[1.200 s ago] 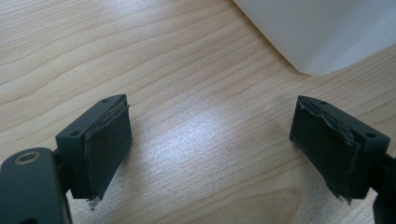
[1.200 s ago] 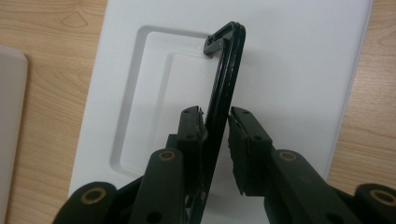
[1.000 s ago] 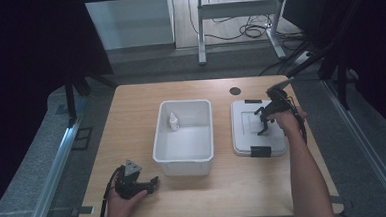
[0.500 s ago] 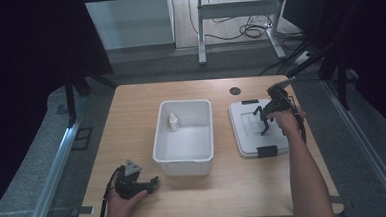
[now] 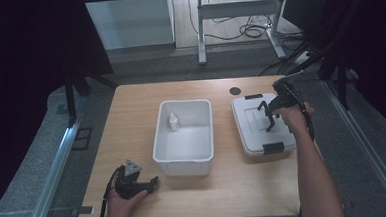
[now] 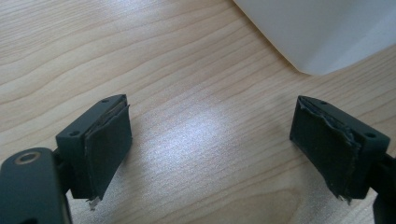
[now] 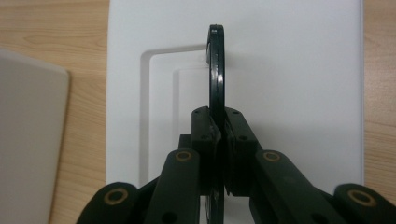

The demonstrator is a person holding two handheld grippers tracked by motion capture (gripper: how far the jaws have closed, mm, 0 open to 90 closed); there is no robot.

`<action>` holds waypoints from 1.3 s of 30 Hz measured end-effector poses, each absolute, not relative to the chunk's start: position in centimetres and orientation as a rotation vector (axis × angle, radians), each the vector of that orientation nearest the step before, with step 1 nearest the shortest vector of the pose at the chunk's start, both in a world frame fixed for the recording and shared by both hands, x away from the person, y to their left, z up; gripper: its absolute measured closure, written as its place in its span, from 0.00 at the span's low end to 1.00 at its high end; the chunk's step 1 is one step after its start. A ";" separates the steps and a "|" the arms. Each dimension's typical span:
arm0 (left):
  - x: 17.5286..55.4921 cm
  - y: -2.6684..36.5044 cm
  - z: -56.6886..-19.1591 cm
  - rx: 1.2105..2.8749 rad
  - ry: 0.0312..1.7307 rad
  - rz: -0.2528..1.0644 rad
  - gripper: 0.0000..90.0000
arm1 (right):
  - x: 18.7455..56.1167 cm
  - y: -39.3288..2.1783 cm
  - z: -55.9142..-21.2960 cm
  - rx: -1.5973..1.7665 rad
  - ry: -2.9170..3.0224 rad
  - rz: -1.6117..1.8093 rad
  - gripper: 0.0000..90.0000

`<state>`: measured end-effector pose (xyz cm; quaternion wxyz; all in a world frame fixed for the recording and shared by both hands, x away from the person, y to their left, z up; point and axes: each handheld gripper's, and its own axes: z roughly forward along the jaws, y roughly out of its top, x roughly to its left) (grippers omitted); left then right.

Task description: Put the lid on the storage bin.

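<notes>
Raised since a second ago: right gripper (image 7: 218, 140), clamped on lid's black handle (image 7: 215, 65), lid (image 5: 262, 122) right of tub (image 5: 184, 154). Left gripper (image 5: 135, 184) wide, empty, near tub's corner. Next: carry lid onto tub, level.

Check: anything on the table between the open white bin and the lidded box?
Nothing; in the high view, only bare table separates the open bin from the lidded box, whose black handle the right tool clamps.

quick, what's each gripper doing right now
left gripper: open, nothing between its jaws, low over the table.
right gripper: shut on the black handle of the white lidded box.
</notes>
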<state>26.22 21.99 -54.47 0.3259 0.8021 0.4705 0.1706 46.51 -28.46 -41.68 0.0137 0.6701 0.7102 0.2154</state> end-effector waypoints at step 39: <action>26.1 21.9 -54.5 2.102 1.226 0.446 0.14 | 43.1 -27.9 -35.5 2.028 2.204 0.831 0.95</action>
